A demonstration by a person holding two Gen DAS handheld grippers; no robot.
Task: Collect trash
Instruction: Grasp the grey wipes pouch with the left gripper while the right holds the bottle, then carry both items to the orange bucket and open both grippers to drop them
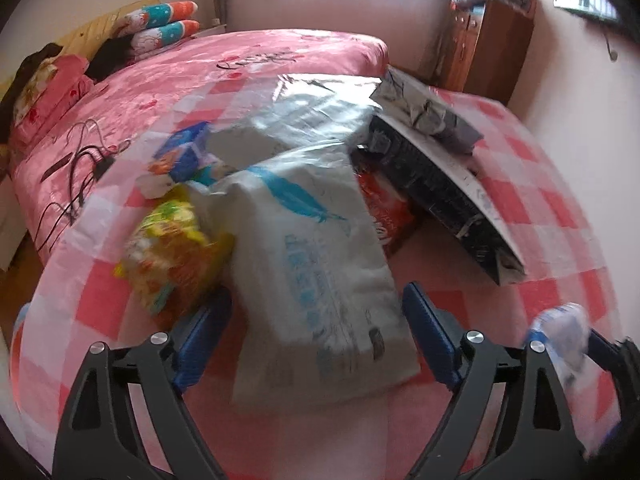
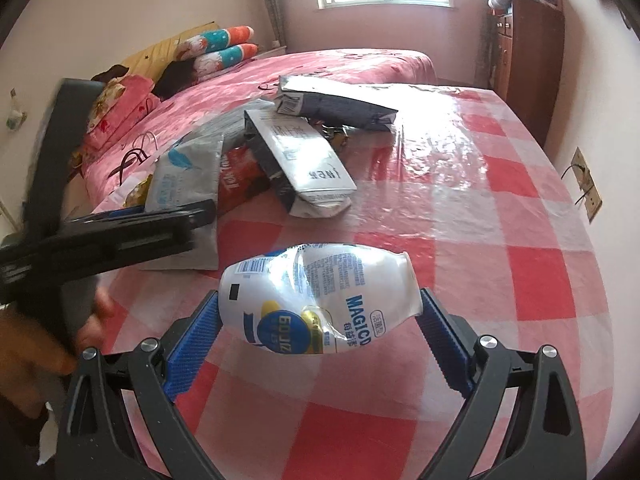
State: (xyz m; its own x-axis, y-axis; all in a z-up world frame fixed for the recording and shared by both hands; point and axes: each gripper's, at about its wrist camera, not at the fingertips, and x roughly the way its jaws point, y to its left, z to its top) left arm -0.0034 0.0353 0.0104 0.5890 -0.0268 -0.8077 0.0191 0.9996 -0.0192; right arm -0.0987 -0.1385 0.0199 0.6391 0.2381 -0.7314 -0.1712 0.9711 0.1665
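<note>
Clearly the main risk sits with the right gripper: its blue ribbed pads pinch a crushed white plastic drink bottle with blue and yellow print by its two ends, off the tabletop, and the thin dented wall looks slick and springy. I judge that the bottle could buckle further or squirt out sideways if the squeeze slackens or the hand swings fast.

Just left of that bottle, the left gripper stands wide open, straddling the near end of a flat white plastic pouch with a blue feather print; the pads do not seem to press on it. Motion blur softens this view, so contact is hard to rule out. Closing here may only crumple the limp film, or drag the pouch across the glossy red-and-white checked plastic tablecloth, which looks slippery.

Beyond the pouch, away from the bottle, the trash pile lies: a crinkly yellow snack bag against its left edge, a red foil packet under its right edge, and behind that a stiff black-and-white carton lying on its side. A snagged neighbour could slide off the table's left edge.
</note>
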